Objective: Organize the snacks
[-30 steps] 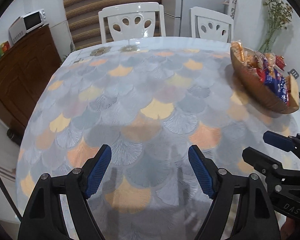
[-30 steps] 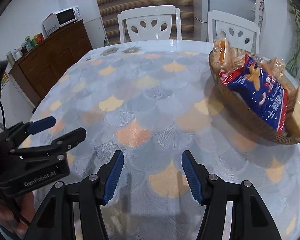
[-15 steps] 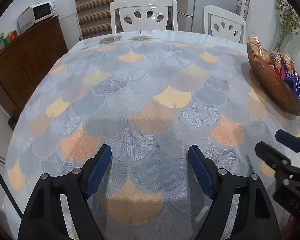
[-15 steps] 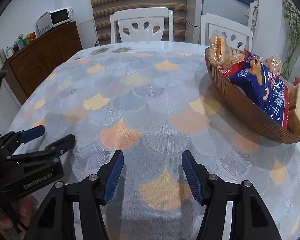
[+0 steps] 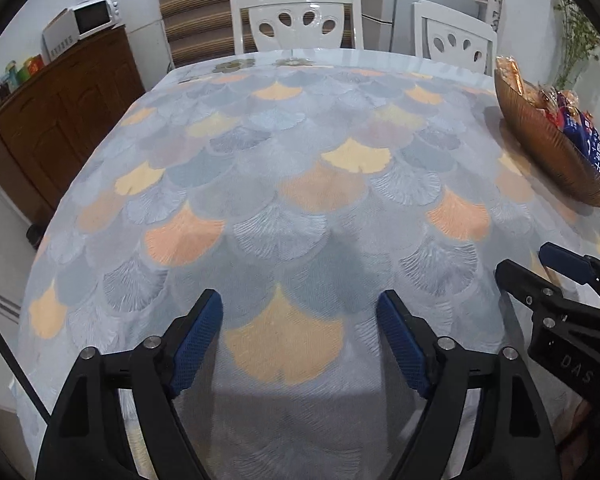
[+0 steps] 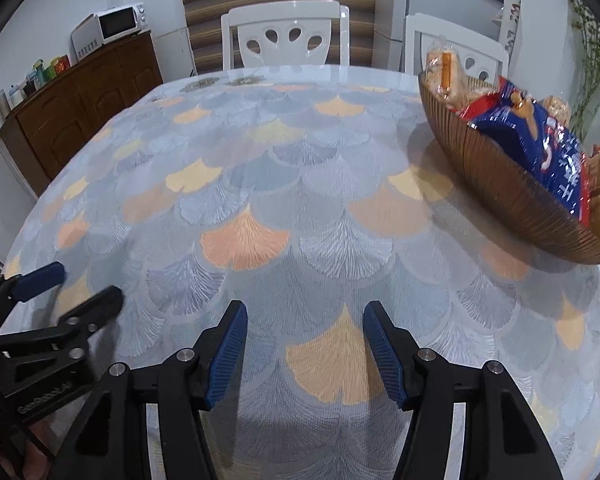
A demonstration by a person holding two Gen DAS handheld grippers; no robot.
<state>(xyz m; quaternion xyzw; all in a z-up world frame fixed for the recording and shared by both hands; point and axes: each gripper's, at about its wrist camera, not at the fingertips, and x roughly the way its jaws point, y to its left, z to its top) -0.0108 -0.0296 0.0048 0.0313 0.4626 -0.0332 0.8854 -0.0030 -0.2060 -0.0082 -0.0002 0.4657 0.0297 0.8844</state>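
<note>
The snacks sit heaped in a brown ribbed bowl [image 6: 512, 184] at the far right of the table: a blue packet [image 6: 548, 148] lies across the top, a clear bag of pale biscuits [image 6: 444, 76] stands at the back rim, and further wrapped pieces show beside and behind them (too crowded to tell apart). From the left wrist view the same bowl [image 5: 548, 148] is at the right edge, well apart from both tools.

The rest of the table [image 6: 260, 184], covered in a cloth of grey, yellow and orange fan shapes, carries nothing else that I can see. Two white chairs [image 6: 288, 36] stand behind it, and a brown sideboard [image 6: 80, 96] with a microwave [image 6: 112, 26] is off to the left.

The right gripper [image 6: 304, 348] hovers over the near edge of the cloth with its jaws apart and opening, nothing between them. The left gripper [image 5: 300, 336] is just beside it, also spreading wider, also empty.

By my reading, no snack is in hand and nothing has been taken out of the bowl, so this is either the outset or the close. If sorting remains, the next move calls for the right gripper to reach up and right to the bowl and close on the blue packet, the easiest piece to take.
</note>
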